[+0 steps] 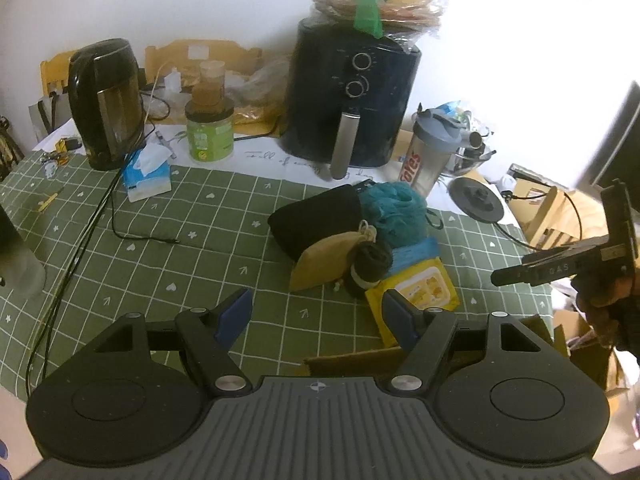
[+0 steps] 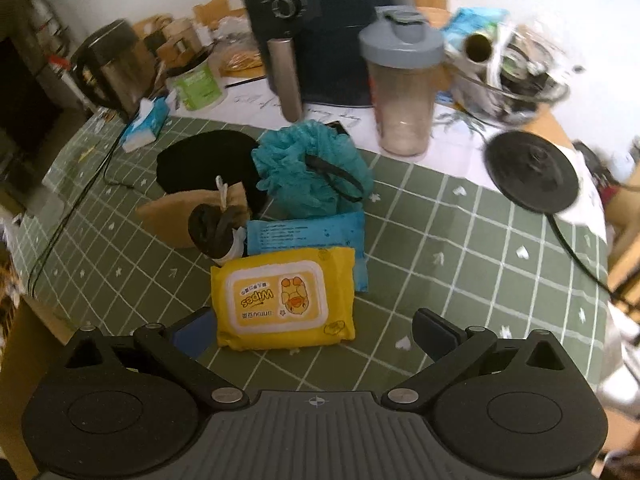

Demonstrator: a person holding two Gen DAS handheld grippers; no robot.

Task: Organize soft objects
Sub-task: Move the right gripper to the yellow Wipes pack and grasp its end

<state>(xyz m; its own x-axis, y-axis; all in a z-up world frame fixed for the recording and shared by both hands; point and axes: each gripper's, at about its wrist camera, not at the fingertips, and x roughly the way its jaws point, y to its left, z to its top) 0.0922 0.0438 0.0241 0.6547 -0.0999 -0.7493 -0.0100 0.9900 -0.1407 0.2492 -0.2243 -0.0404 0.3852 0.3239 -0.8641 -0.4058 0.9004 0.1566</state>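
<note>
Centrally in the right wrist view, a yellow wipes pack (image 2: 285, 299) lies flat on the green checked surface (image 2: 460, 240), low in the frame. The right tool (image 2: 316, 332) hangs over it with its jaws wide apart and nothing pressed between them; the left pad sits just beside the pack's lower left corner, while the right pad is well clear of the pack. Behind the yellow pack, touching it, lies a blue wipes pack (image 2: 308, 232). To the left of that is a dark rolled sock bundle (image 2: 214, 234), leaning against a tan drawstring pouch (image 2: 176, 216). Further up the frame a teal bath pouf (image 2: 308, 168) rests against a black soft bag (image 2: 208, 160).

From the left wrist view the same cluster sits right of centre: the black soft bag (image 1: 316, 220), teal bath pouf (image 1: 394, 212), tan drawstring pouch (image 1: 326, 260), sock bundle (image 1: 370, 268) and yellow wipes pack (image 1: 424, 288). The left tool (image 1: 316, 318) is open too, empty, above bare checked cloth, its right pad overlapping the yellow pack's edge in the picture. A brown cardboard edge (image 1: 352, 360) shows just below the pads. At the right edge of the frame, a hand (image 1: 612, 304) holds the other tool.

Along the top stand a kettle (image 1: 106, 104), an air fryer (image 1: 354, 96) and a shaker bottle (image 1: 434, 148).
</note>
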